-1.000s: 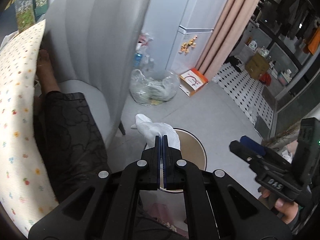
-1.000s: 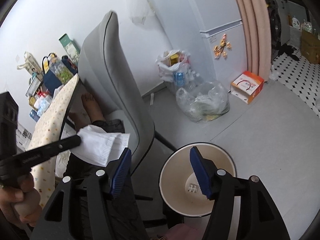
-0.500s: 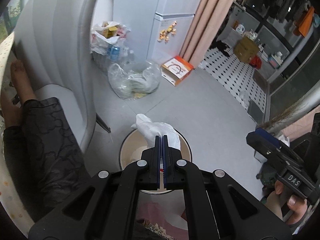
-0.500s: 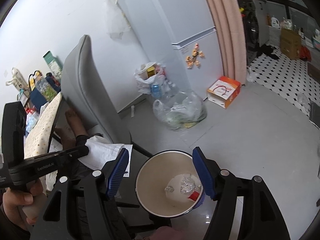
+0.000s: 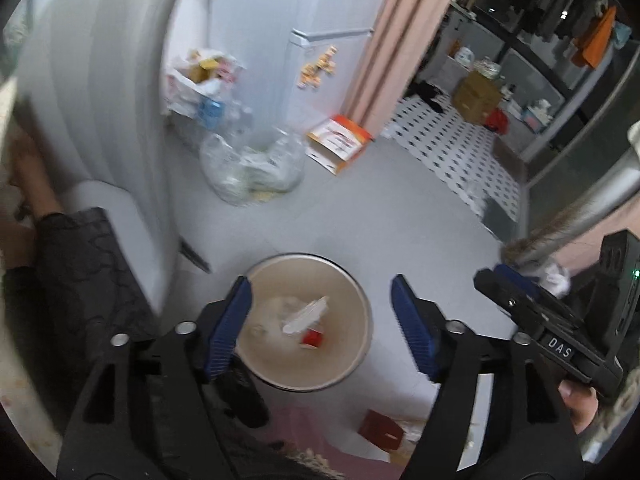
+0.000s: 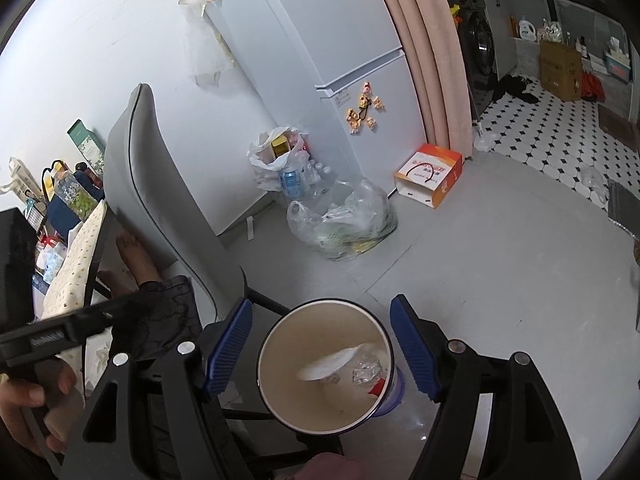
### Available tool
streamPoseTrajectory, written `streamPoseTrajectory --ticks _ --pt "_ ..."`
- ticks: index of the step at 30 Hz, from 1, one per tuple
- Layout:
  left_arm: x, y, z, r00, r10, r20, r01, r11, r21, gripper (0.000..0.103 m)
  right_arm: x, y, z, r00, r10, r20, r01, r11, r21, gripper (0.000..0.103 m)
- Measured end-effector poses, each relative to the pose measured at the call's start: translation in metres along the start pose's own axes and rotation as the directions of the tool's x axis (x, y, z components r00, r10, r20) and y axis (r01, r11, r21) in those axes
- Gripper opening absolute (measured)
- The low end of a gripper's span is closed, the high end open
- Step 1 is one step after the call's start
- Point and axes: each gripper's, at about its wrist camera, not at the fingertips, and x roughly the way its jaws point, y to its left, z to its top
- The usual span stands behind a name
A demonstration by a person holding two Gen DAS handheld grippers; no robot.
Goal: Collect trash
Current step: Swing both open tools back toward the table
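Both claws hang over the round trash bin with nothing between their pads – the left gripper, jaws just sprung wide, directly above the white tissue lying inside it – the right gripper equally spread, equally near.

Trash bin on the floor, just right of the chair. Tissue and crumpled plastic inside the bin. Behind it: clear trash bag, then a bag of bottles against the fridge. Cardboard box right of the clear bag, by the curtain.
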Motion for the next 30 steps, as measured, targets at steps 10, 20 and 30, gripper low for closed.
streamPoseTrajectory --ticks 10,20,30 --pt "-0.081 0.028 -0.010 0.985 0.082 0.153 -0.074 0.996 -0.055 0.096 -0.006 0.043 -0.002 0.999 -0.012 0.031 0.014 0.997 -0.071 0.096" --pt "-0.157 0.078 -0.050 0.946 0.130 0.298 -0.086 0.984 -0.155 0.097 -0.019 0.125 -0.009 0.998 0.061 0.032 -0.053 0.975 -0.215 0.096" --pt "-0.228 0.145 -0.101 0.887 0.219 0.406 -0.093 0.947 -0.306 0.097 -0.040 0.217 -0.026 0.989 0.145 0.018 -0.130 0.929 -0.348 0.096"
